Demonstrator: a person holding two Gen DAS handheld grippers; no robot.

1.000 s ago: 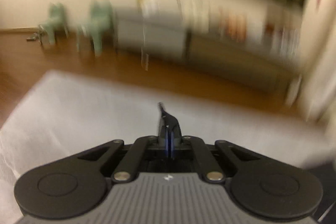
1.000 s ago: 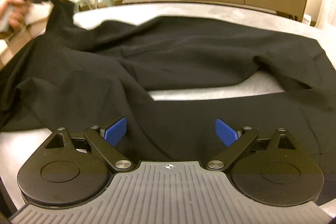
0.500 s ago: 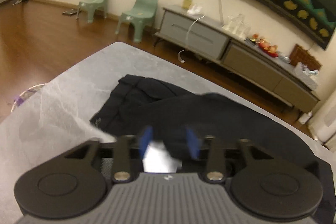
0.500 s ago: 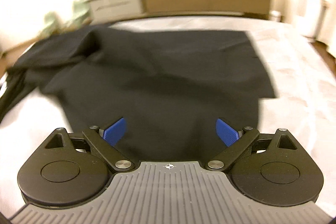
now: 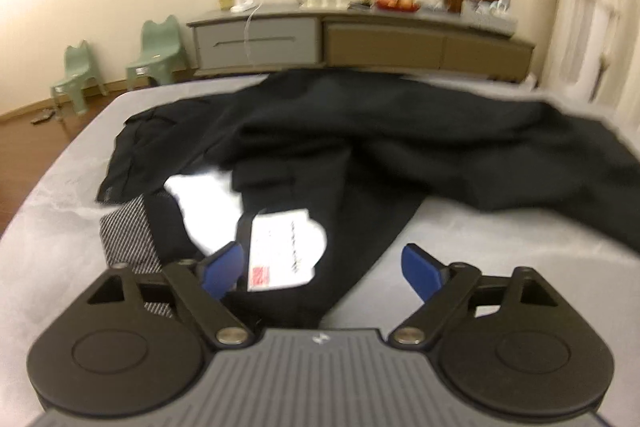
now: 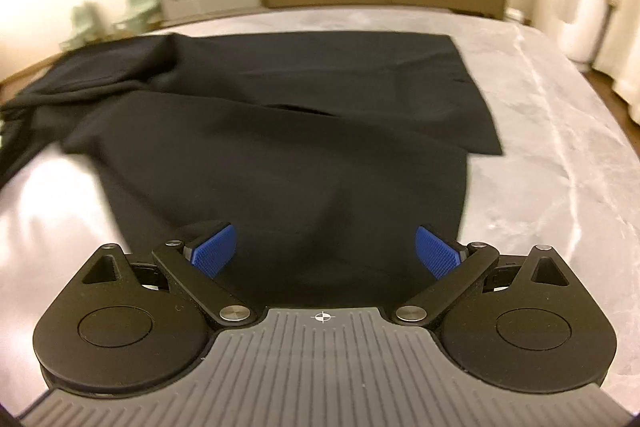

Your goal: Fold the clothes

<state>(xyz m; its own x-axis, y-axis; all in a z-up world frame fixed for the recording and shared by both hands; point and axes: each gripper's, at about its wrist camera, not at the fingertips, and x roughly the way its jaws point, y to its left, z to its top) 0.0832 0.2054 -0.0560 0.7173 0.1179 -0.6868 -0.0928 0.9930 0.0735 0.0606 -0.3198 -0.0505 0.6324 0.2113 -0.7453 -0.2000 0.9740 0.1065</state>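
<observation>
Mid-fold, to judge from the lie of things: black trousers (image 5: pixel 360 155) spread across the grey table (image 5: pixel 52 227), with one leg laid back over the other and the waist end bunched and turned open toward the near left corner. In the left wrist view, striped lining (image 5: pixel 128 235) and white pocket cloth (image 5: pixel 208 203) showing at that open waist, and beside them a white label (image 5: pixel 280 247) with a line of small print and a red square mark, both too blurred to read. Left gripper (image 5: pixel 322 269) hovering just above the waist, jaws apart, blue pads (image 5: pixel 222 269) clear of the cloth and pressing on nothing. Further right, in the right wrist view, the leg ends lying flat and roughly squared, the upper leg slightly askew over the lower. Right gripper (image 6: pixel 324 255) poised over the near edge of that cloth, jaws wide, nothing clamped. Next move, most likely: tidy the bunched waist, then pinch one end through both layers and carry it over to halve the length. No other brand or writing legible anywhere.
</observation>
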